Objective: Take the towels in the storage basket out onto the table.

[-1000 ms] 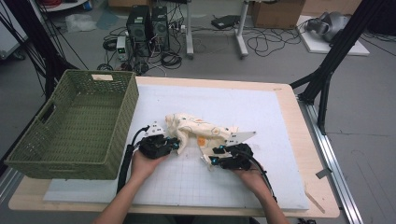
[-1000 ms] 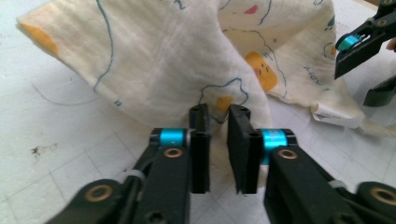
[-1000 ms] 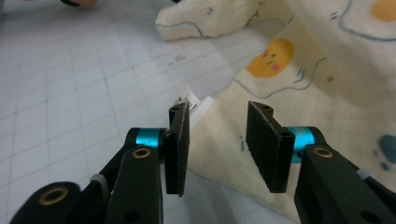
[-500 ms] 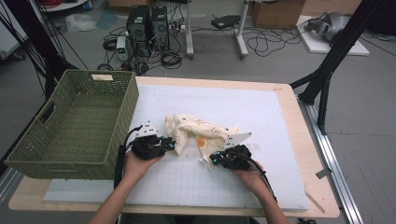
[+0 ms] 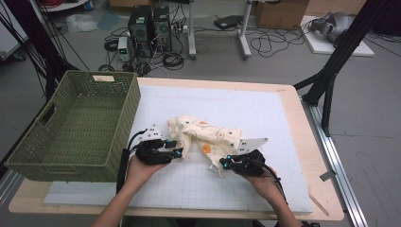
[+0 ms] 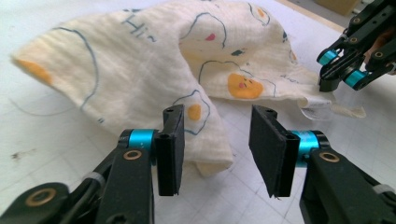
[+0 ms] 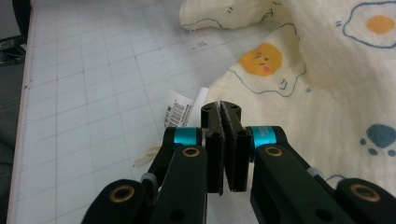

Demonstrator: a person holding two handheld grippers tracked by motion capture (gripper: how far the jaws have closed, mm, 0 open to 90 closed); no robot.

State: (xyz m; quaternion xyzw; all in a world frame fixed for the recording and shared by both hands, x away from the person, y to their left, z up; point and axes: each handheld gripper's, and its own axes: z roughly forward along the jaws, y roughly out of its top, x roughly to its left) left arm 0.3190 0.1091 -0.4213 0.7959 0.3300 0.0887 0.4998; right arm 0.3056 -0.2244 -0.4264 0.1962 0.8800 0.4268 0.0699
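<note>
Cloth (image 5: 205,135), cream with fried-egg prints, lies crumpled in the middle of the white gridded surface (image 5: 283,113), just right of the green woven basket (image 5: 71,127). Largest of all is that surface, a wooden board under a white mat; the basket stands at its left edge and overhangs it, and as far as the high view shows its inside holds nothing. The cloth is outside the basket, flat on the mat, with a white barcode tag (image 7: 178,109) at its near edge. The left claw (image 6: 217,140), held at the cloth's left end, stands half open with its jaws having just been opening; a fold of cloth lies between the pads (image 6: 172,149) without being pressed. The right claw (image 7: 220,140), at the cloth's near right corner, is closed tight, its pads (image 7: 233,144) meeting; whether they pinch the cloth's hem I cannot tell, though the fabric lies right against them.
</note>
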